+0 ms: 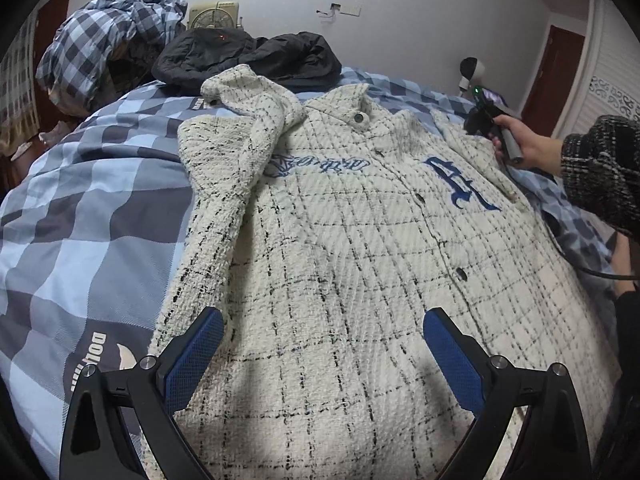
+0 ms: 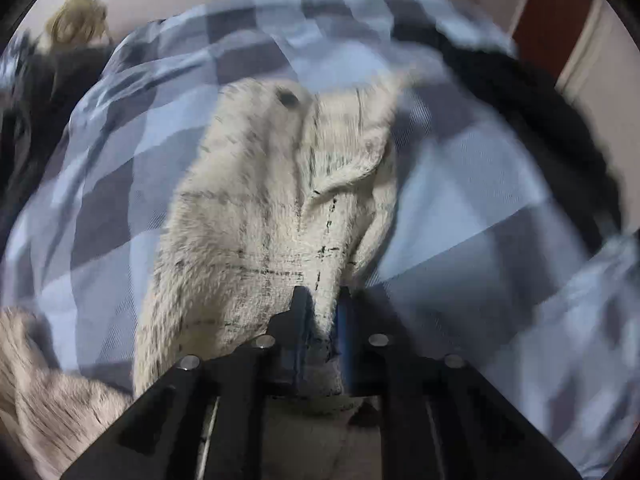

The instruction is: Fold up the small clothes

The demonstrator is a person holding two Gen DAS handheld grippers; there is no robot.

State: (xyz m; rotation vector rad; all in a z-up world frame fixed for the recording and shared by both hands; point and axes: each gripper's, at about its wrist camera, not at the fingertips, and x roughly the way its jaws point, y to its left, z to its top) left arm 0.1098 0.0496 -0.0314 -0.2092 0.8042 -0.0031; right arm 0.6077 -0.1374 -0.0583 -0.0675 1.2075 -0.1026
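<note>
A cream plaid jacket (image 1: 360, 248) with blue embroidery lies front up on the bed. Its left sleeve (image 1: 236, 152) is folded in across the chest. My left gripper (image 1: 323, 332) is open and empty, hovering over the jacket's lower front. My right gripper (image 2: 323, 312) is shut on the jacket's right sleeve (image 2: 272, 208) and holds it lifted above the bedcover; the view is blurred. In the left wrist view the right gripper (image 1: 480, 118) sits at the jacket's right shoulder, held by a hand.
The bed has a blue and grey checked cover (image 1: 80, 216). A black padded jacket (image 1: 248, 60) and a bunched checked quilt (image 1: 112, 36) lie at the head of the bed. A fan (image 1: 216, 14) stands behind them. Red doors flank the room.
</note>
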